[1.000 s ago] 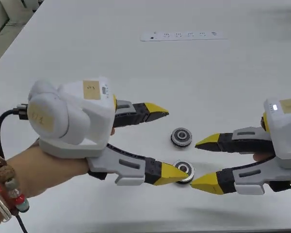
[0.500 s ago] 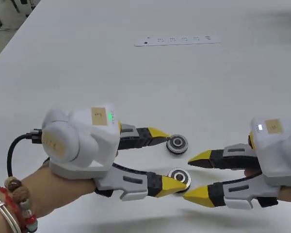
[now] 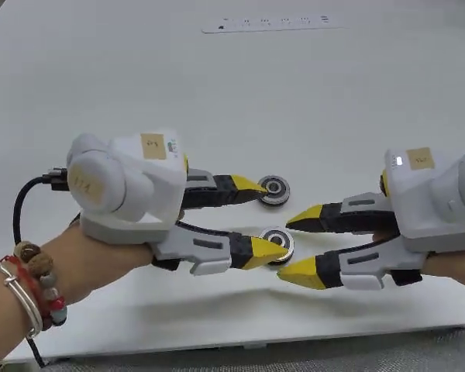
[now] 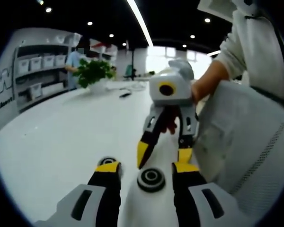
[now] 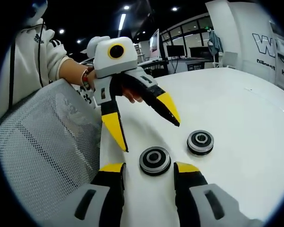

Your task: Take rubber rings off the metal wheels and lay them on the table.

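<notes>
Both grippers had drawn closer together since a second before, and the left gripper (image 3: 275, 218) now had its upper tip just beside the far wheel (image 3: 273, 189). Its jaws stood apart, holding nothing, and so did those of the right gripper (image 3: 284, 246). Between the two pairs of tips lay the near wheel (image 3: 277, 242), flat on the table (image 3: 139, 77). Each wheel seemingly wore its dark rubber ring (image 5: 142, 161), so both rings were left to strip and lay down
</notes>
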Available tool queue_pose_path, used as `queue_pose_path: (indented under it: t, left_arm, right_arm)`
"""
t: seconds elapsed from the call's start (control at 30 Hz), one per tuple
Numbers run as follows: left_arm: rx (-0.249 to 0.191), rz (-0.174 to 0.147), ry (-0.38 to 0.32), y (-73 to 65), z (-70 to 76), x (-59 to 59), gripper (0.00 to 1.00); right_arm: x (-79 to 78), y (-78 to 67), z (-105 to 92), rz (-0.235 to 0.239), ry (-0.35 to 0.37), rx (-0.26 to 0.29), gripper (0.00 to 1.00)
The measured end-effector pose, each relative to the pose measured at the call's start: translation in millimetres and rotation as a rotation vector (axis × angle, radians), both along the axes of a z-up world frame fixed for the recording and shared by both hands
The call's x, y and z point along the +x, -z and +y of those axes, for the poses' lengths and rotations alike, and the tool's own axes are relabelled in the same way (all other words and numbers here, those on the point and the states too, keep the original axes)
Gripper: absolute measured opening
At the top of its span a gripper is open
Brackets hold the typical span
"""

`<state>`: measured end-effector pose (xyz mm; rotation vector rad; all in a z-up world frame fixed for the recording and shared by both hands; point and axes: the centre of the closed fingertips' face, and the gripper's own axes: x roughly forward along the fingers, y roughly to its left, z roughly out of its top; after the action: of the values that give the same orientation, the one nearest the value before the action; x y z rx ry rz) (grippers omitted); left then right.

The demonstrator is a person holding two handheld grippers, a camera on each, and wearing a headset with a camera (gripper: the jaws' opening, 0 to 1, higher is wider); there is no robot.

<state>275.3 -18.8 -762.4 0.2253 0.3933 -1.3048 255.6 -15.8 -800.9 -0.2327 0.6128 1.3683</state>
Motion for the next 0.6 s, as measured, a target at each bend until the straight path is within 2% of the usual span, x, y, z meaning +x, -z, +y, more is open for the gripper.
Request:
queue_pose_path:
  t: [0.2, 0.5, 0.6]
  left_arm:
    - [0.015, -0.001, 0.011, 7.5, 1.4, -3.6, 0.39]
    - [-0.003, -0.009, 0.030, 11.7, -2.9, -3.1, 0.28]
    - [0.002, 0.004, 0.021, 13.7, -2.9, -0.6, 0.26]
  right_arm:
    - [1.0, 0.0, 1.0, -0.010, -0.001, 0.001, 0.36]
    - [8.7, 0.0, -1.9, -0.033, 0.008, 0.013, 0.30]
    - [8.9, -2.1, -0.9, -0.033, 0.012, 0.024, 0.26]
